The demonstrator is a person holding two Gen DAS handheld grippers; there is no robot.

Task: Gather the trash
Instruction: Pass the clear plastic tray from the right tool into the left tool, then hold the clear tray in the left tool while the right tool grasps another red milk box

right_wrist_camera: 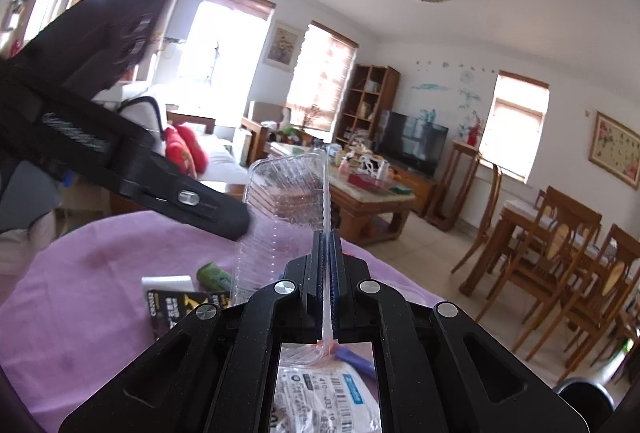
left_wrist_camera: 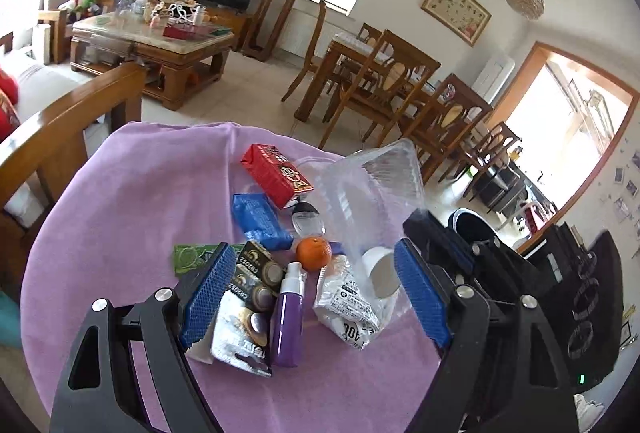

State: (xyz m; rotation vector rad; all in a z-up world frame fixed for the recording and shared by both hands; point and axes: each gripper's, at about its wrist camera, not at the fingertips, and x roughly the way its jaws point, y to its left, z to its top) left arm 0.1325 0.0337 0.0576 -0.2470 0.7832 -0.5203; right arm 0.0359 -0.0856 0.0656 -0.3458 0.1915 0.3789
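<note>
Living room, wooden furniture behind; round surface (left_wrist_camera: 120, 193) under a purple cloth carries the litter.

Progress: early, by my reading. One item is in hand, the rest lies on the cloth. A dark bin (left_wrist_camera: 474, 229) shows past the surface edge, lower right in the left view; probably the destination.

Clear tray (right_wrist_camera: 286, 189): lifted, tilted up on edge, its thin rim pinched in the closed right gripper (right_wrist_camera: 327, 273). It projects forward and up from the fingertips.

Left gripper (left_wrist_camera: 308, 293): jaws wide, nothing between the pads, hanging over the pile's near side.

Left to collect, largest first:
- red carton (left_wrist_camera: 276, 173), far side
- blue packet (left_wrist_camera: 260, 219), beside the carton
- white wrapper (left_wrist_camera: 348, 307), right of centre, part under the tray
- battery card (left_wrist_camera: 248, 305), just under the left pad
- green packet (left_wrist_camera: 192, 257), left of that pad

Orange (left_wrist_camera: 314, 253) and purple spray bottle (left_wrist_camera: 288, 317) sit mid-pile; whether they count as trash is unclear.
</note>
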